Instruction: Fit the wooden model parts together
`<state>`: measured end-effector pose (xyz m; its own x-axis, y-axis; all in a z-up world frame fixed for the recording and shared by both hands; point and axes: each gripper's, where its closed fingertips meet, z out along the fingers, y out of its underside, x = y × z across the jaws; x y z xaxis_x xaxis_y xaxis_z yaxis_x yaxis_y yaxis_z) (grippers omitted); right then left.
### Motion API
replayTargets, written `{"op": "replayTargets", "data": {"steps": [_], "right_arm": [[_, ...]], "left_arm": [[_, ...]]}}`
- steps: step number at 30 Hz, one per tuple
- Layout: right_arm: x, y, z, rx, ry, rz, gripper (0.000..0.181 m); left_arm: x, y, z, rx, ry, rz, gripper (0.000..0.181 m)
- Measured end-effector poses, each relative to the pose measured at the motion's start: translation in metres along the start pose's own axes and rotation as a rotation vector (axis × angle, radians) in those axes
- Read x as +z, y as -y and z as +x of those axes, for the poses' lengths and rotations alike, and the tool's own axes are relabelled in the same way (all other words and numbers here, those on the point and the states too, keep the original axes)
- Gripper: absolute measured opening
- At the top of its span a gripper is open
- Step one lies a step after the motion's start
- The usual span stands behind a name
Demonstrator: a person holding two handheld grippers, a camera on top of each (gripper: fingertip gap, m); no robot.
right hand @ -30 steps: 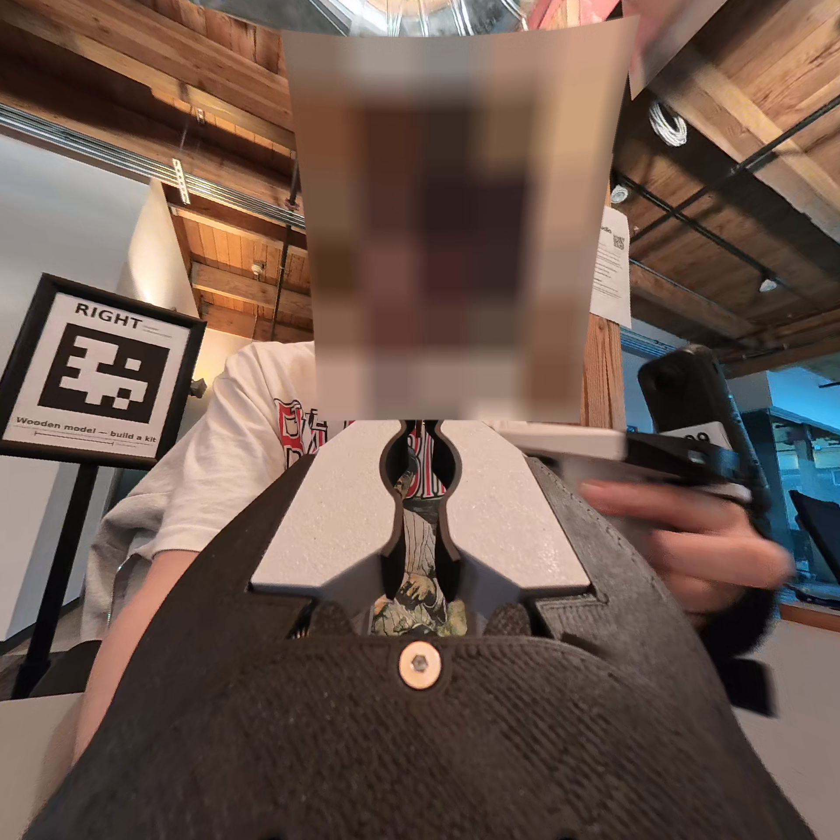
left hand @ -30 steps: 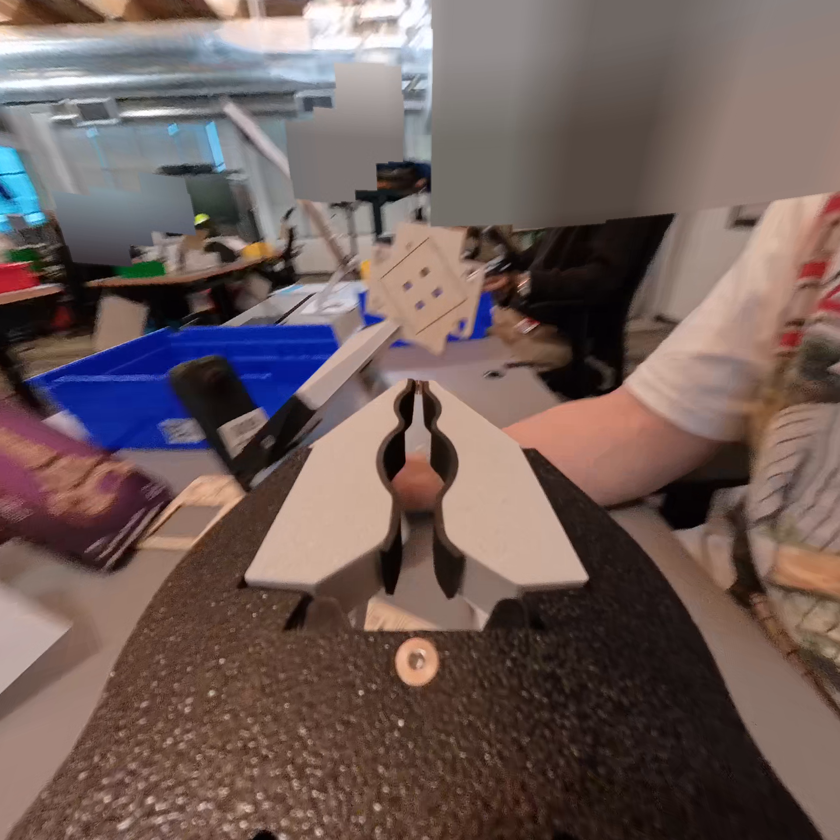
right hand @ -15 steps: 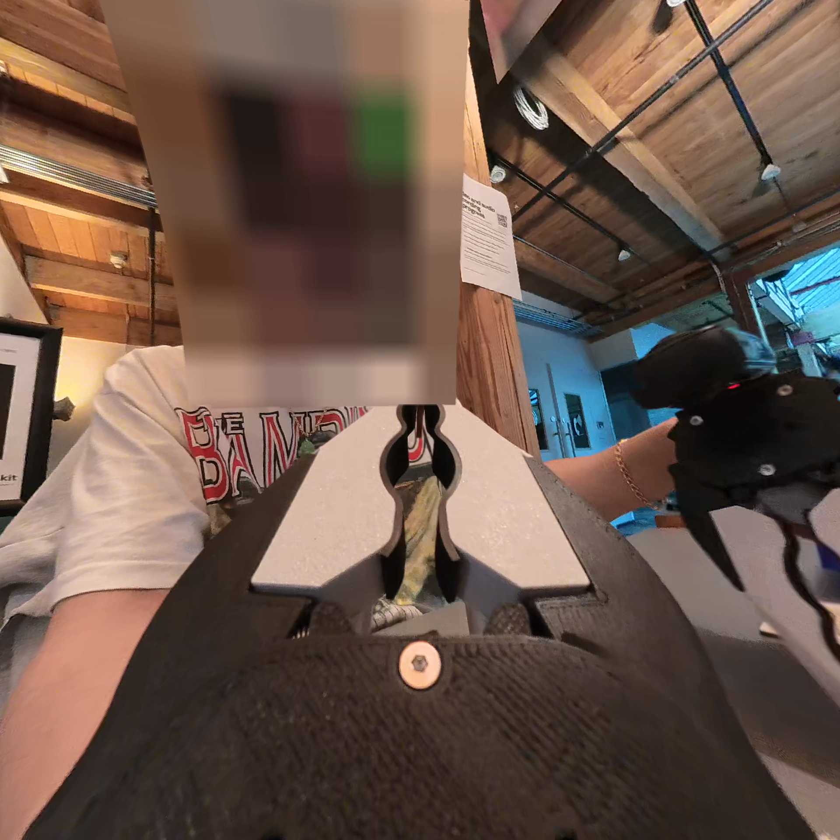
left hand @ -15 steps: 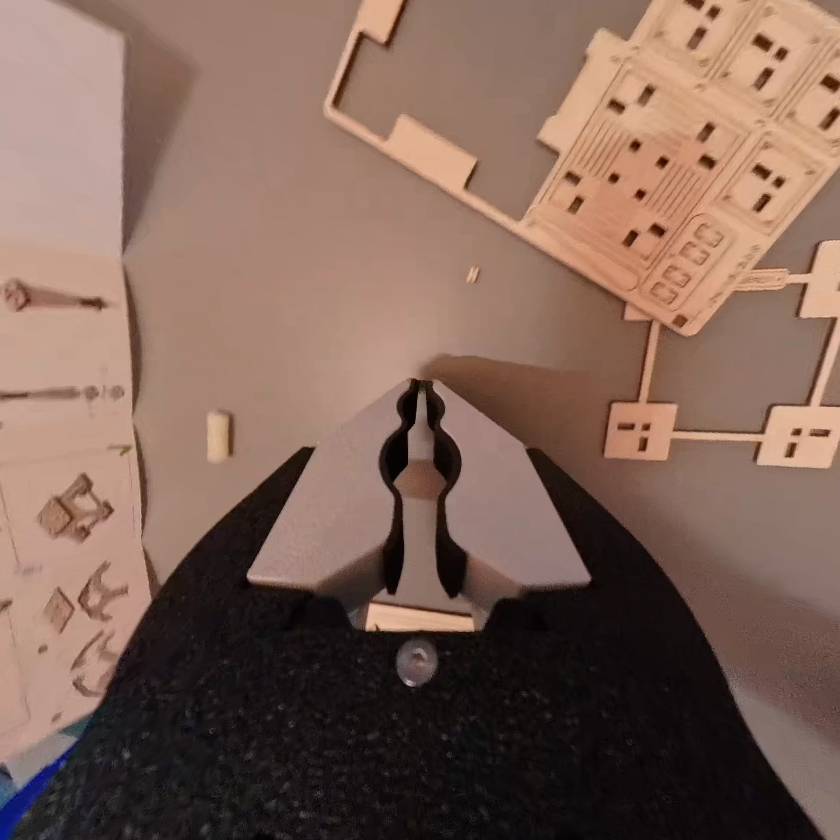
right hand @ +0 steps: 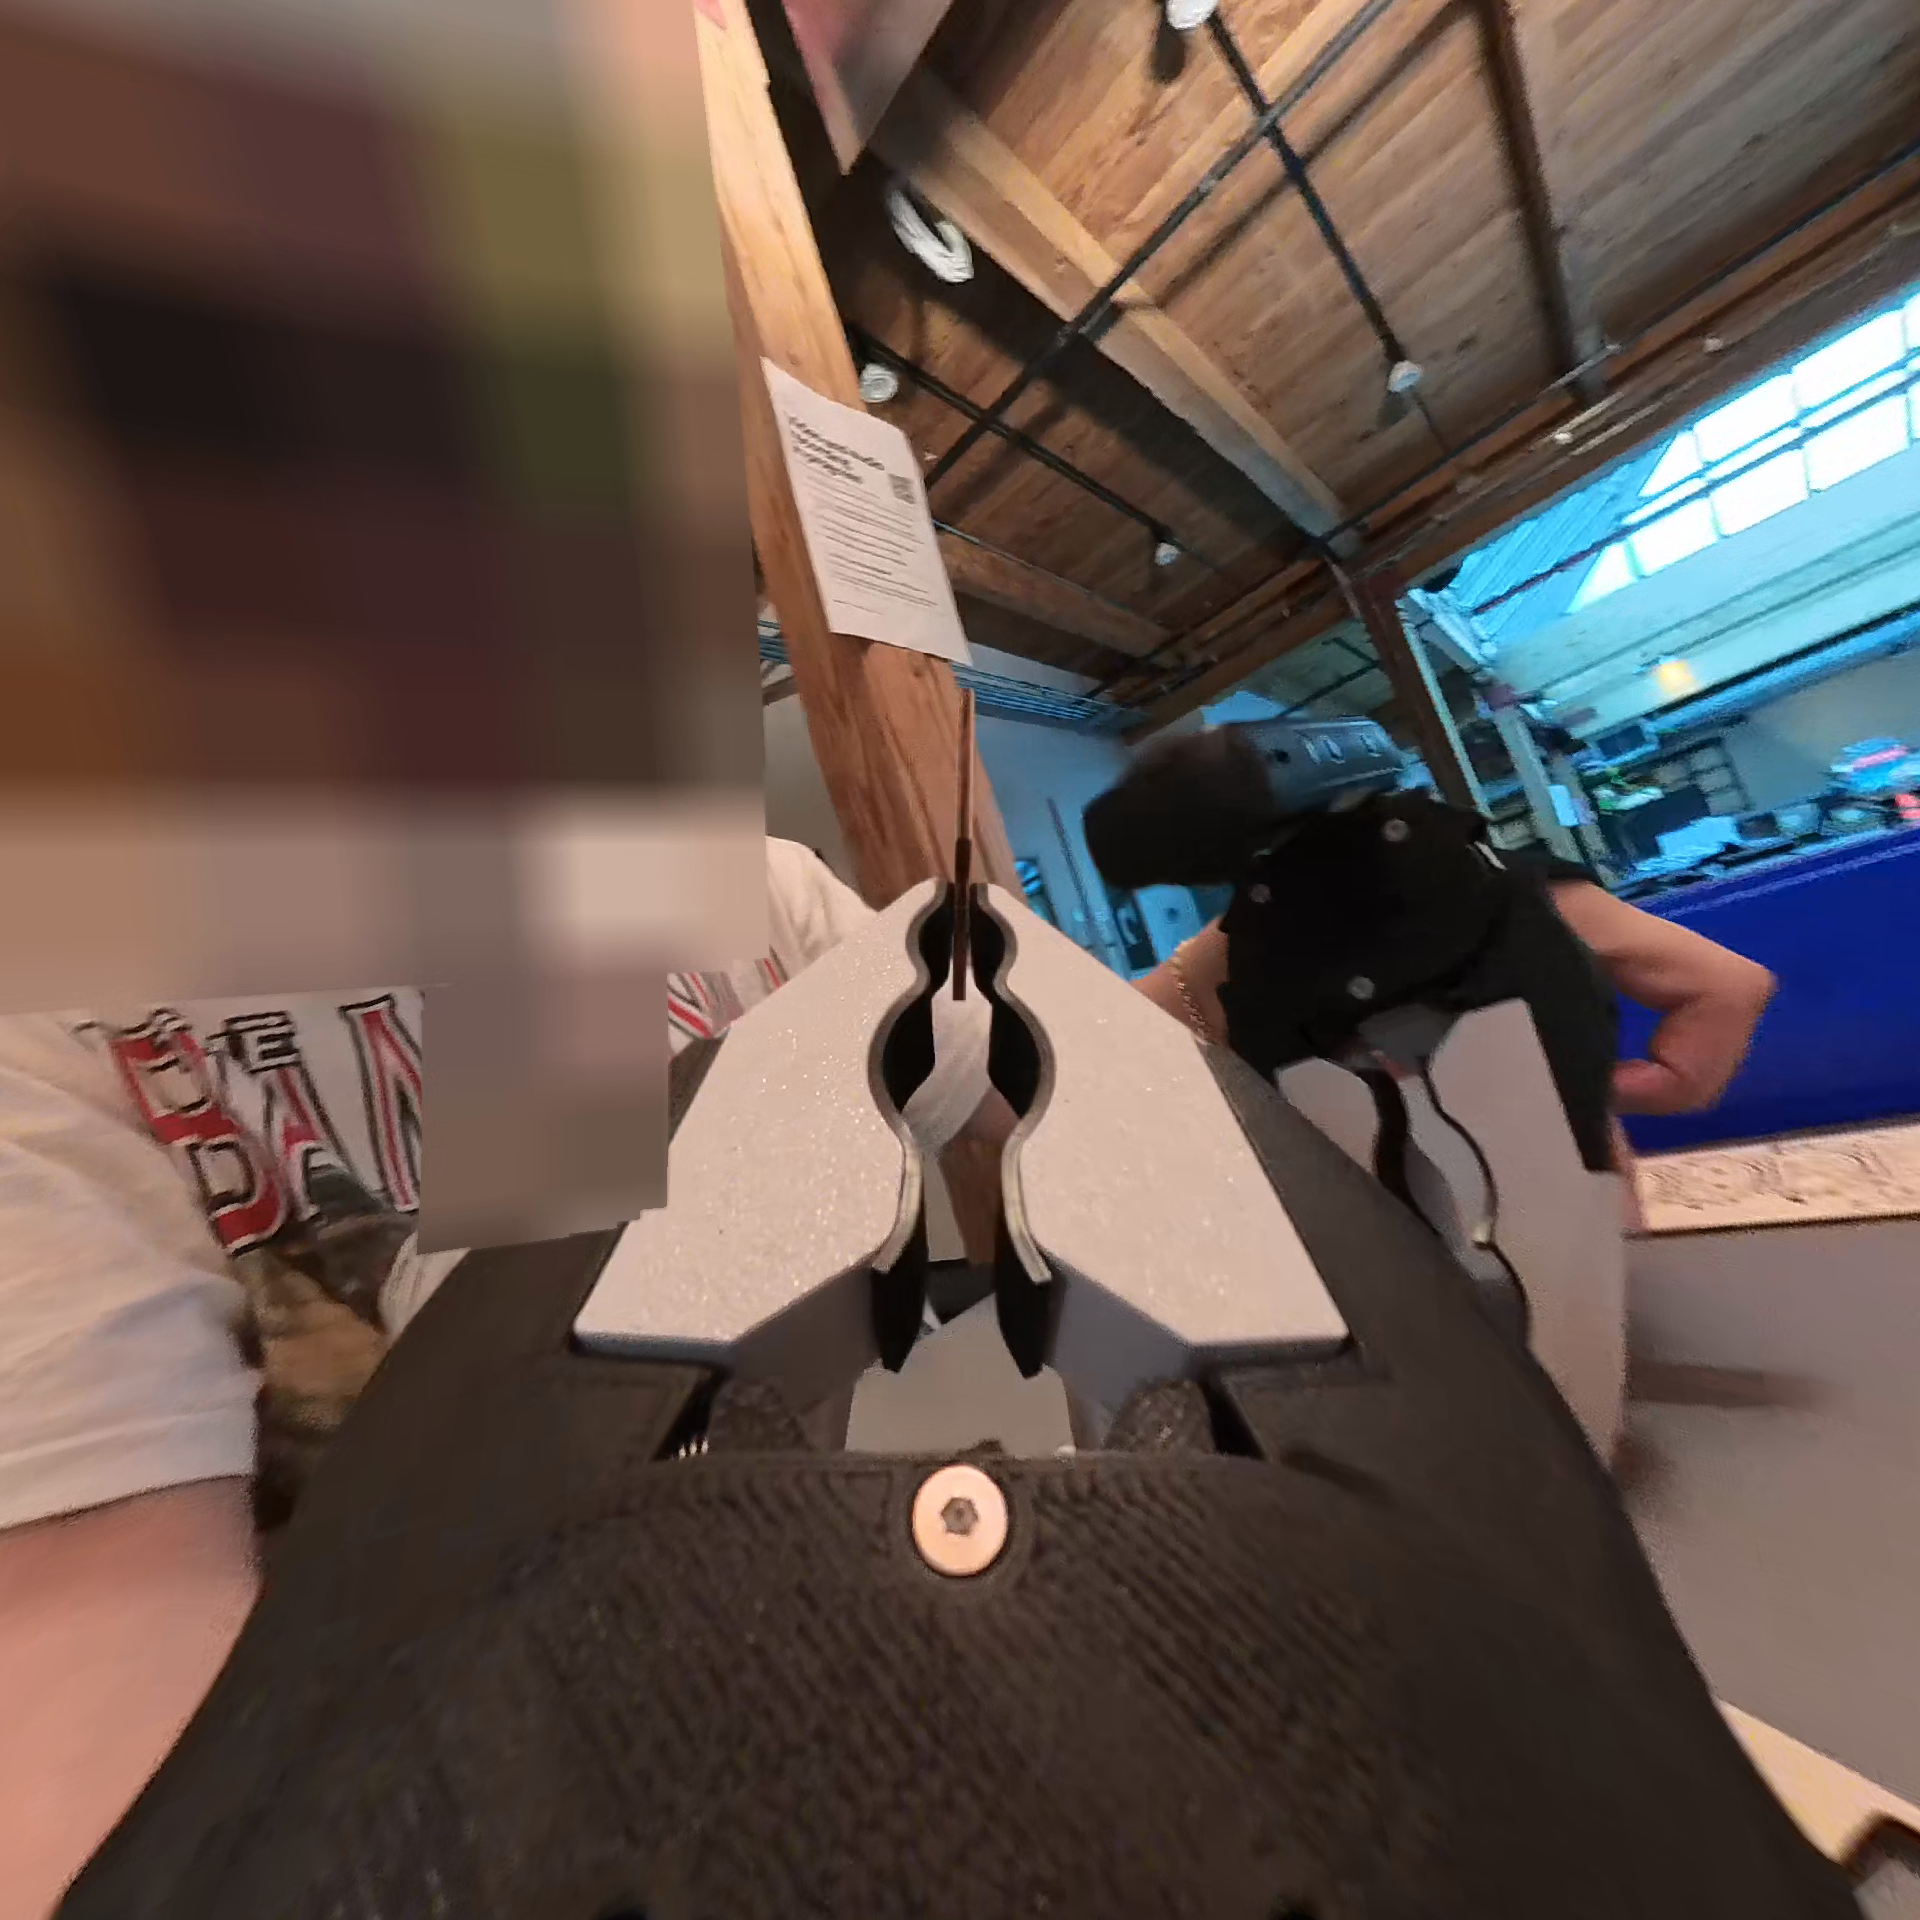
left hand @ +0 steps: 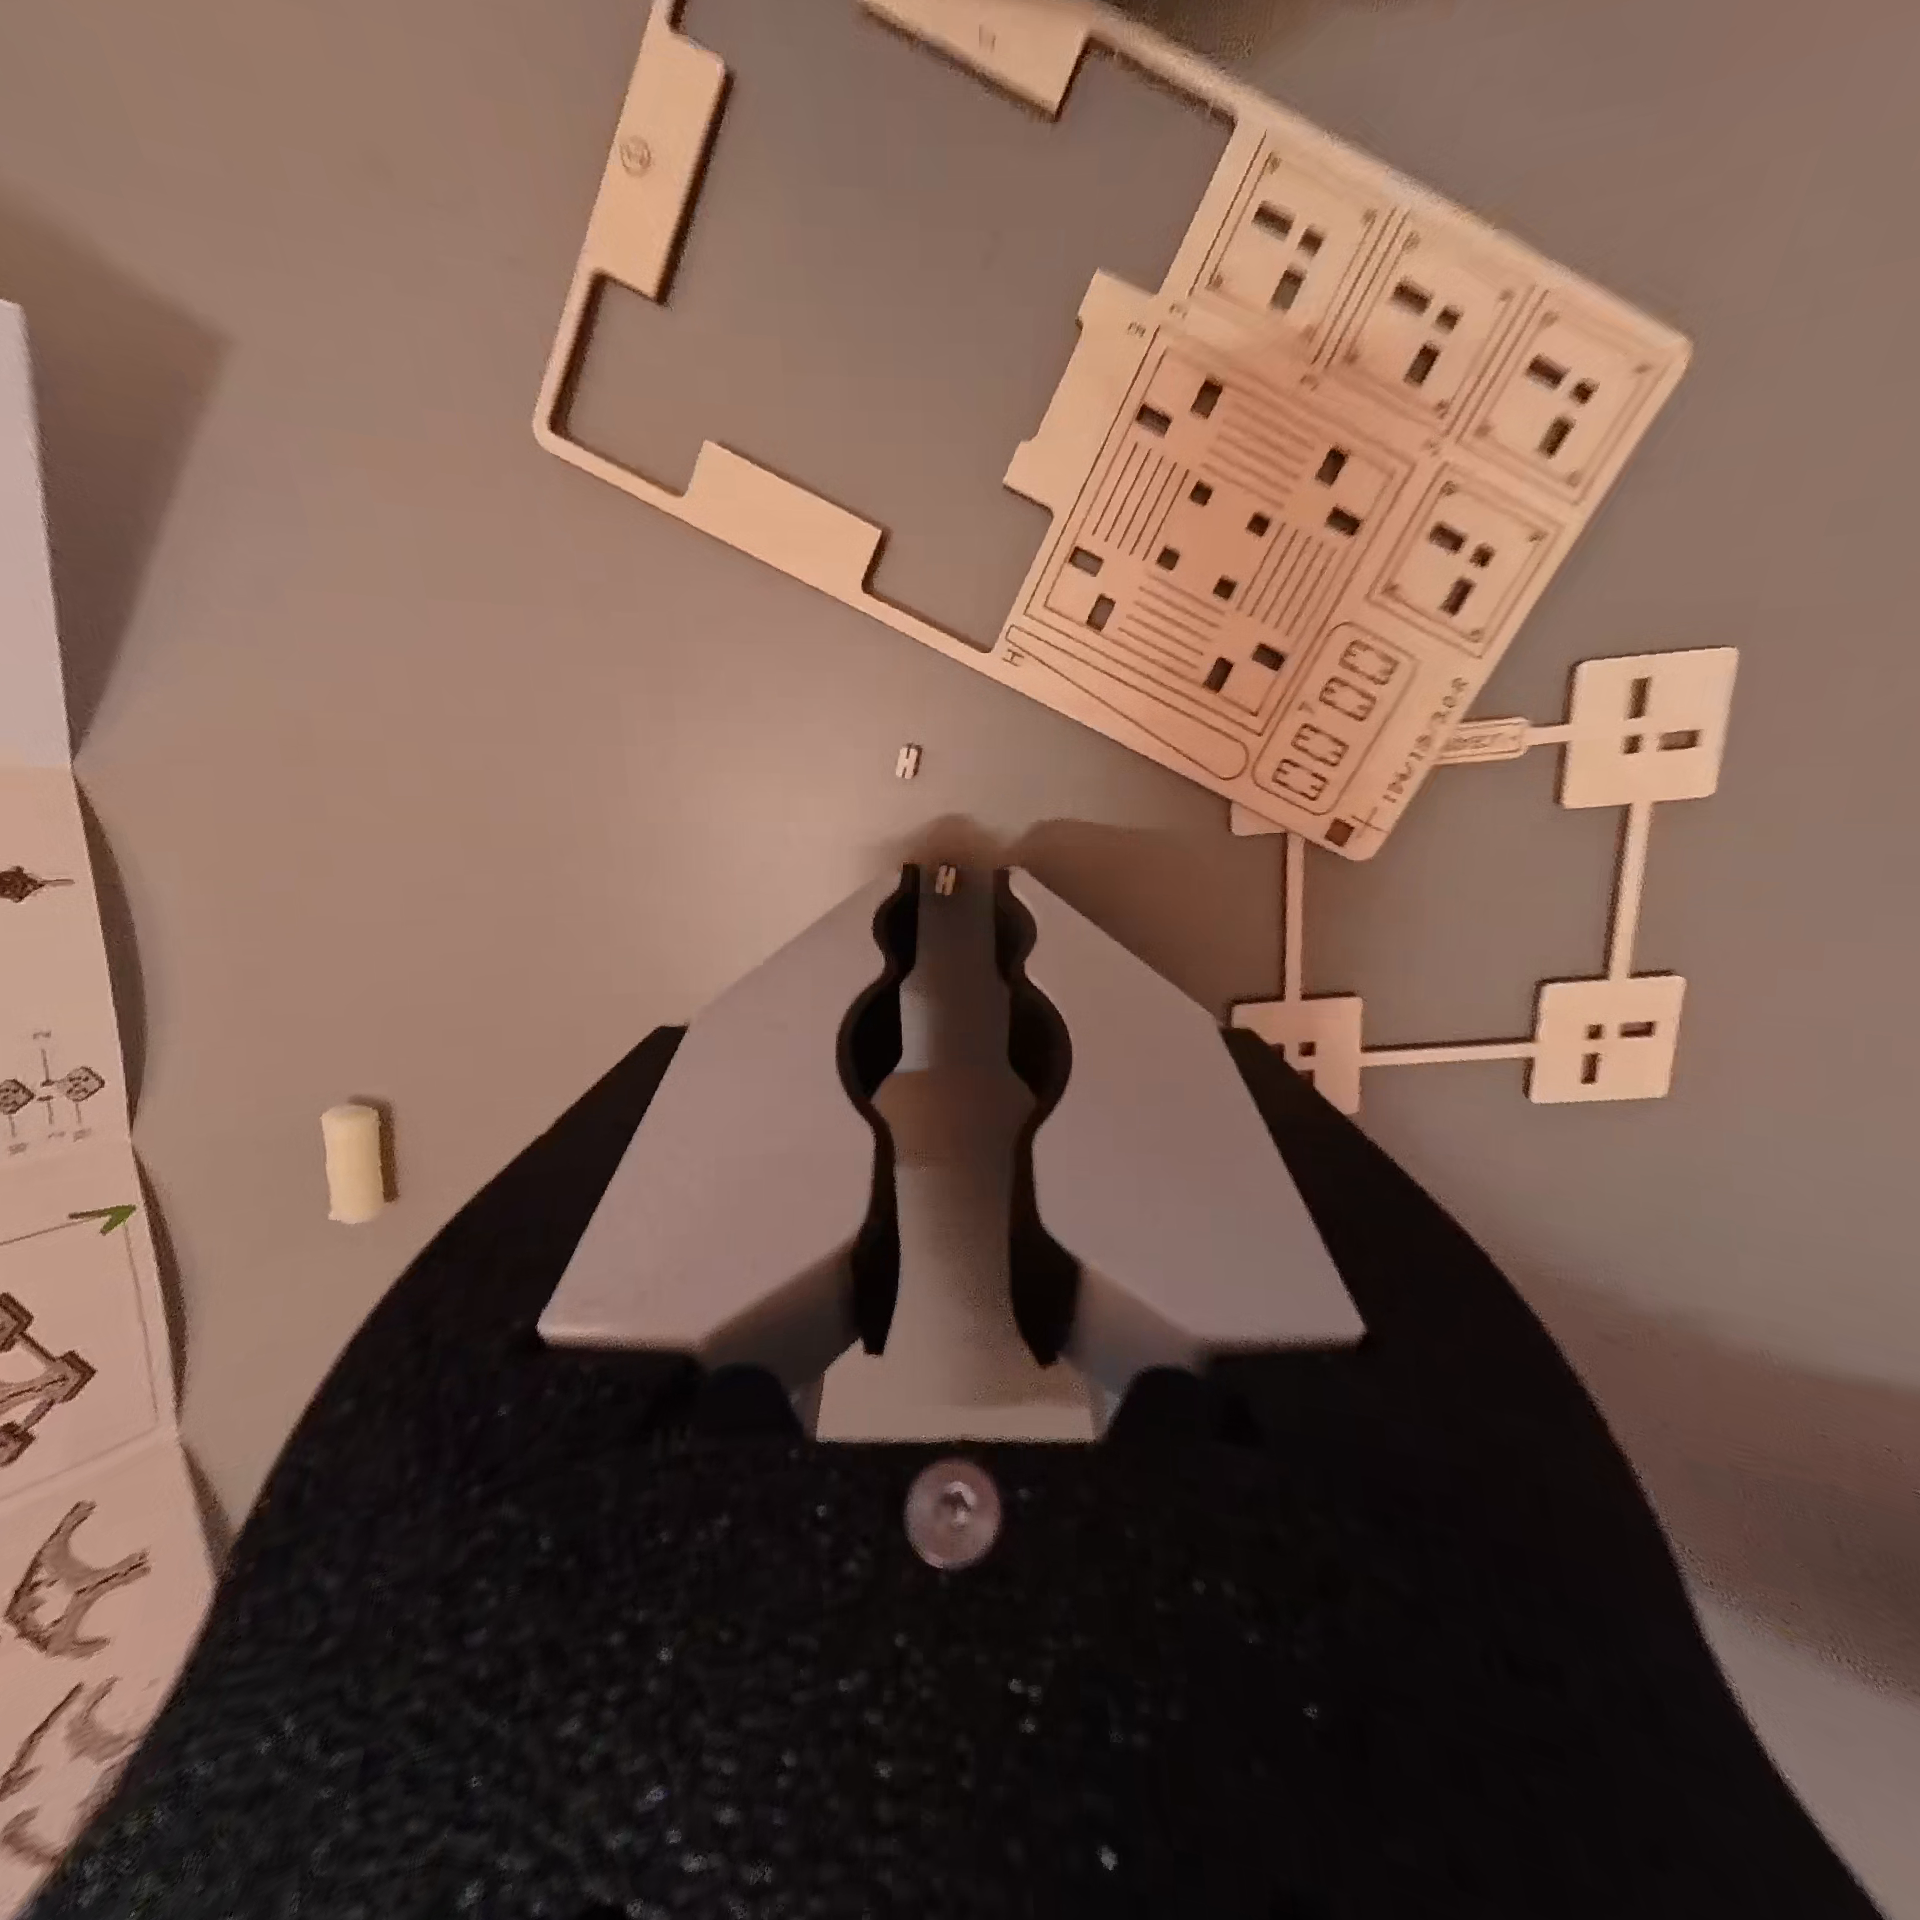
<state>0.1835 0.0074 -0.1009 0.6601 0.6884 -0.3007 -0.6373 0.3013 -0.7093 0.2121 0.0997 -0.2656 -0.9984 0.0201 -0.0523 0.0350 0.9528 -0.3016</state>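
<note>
The left wrist view is dim and warm-toned, with a soft shadow pooled on the grey table (left hand: 416,623) just beyond the fingertips and another along the paper at the left edge. Detail is fairly sharp at centre but smears toward the corners. The right wrist view is brighter: cold blue daylight enters through windows (right hand: 1766,436) at upper right, beams curve with wide-angle distortion, and the far gripper (right hand: 1392,935) is motion-blurred.

1. The instruction sheet (left hand: 62,1299) is cut off by the left edge of the left wrist view.
2. The left claw (left hand: 956,883) hides one corner of the frame of small wooden squares (left hand: 1455,935).
3. The thin wooden part (right hand: 964,831) in the right claw (right hand: 964,925) shows only its edge.
</note>
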Motion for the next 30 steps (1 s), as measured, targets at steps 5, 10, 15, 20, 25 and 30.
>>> {"op": "replayTargets", "data": {"steps": [5,10,15,20,25,30], "right_arm": [[-0.003,0.001,0.022,0.011,-0.134,0.008,0.001],[-0.006,-0.010,0.062,0.074,-0.397,-0.063,0.000],[-0.022,-0.055,0.101,0.245,-0.736,-0.296,0.000],[-0.011,-0.076,0.091,0.236,-0.655,-0.433,0.001],[-0.002,-0.080,0.082,0.195,-0.621,-0.455,0.002],[0.001,-0.052,0.080,0.007,-0.732,-0.202,0.040]], "left_arm": [[-0.039,0.016,-0.006,-0.094,0.051,0.275,0.021],[-0.100,0.024,-0.030,-0.301,0.243,0.695,0.028],[-0.100,0.012,-0.024,-0.463,0.226,0.809,0.025],[-0.081,0.013,-0.004,-0.525,0.081,0.787,0.023],[-0.085,0.026,0.020,-0.571,-0.092,0.899,0.000],[-0.121,0.034,0.014,-0.865,-0.205,1.331,0.000]]}}
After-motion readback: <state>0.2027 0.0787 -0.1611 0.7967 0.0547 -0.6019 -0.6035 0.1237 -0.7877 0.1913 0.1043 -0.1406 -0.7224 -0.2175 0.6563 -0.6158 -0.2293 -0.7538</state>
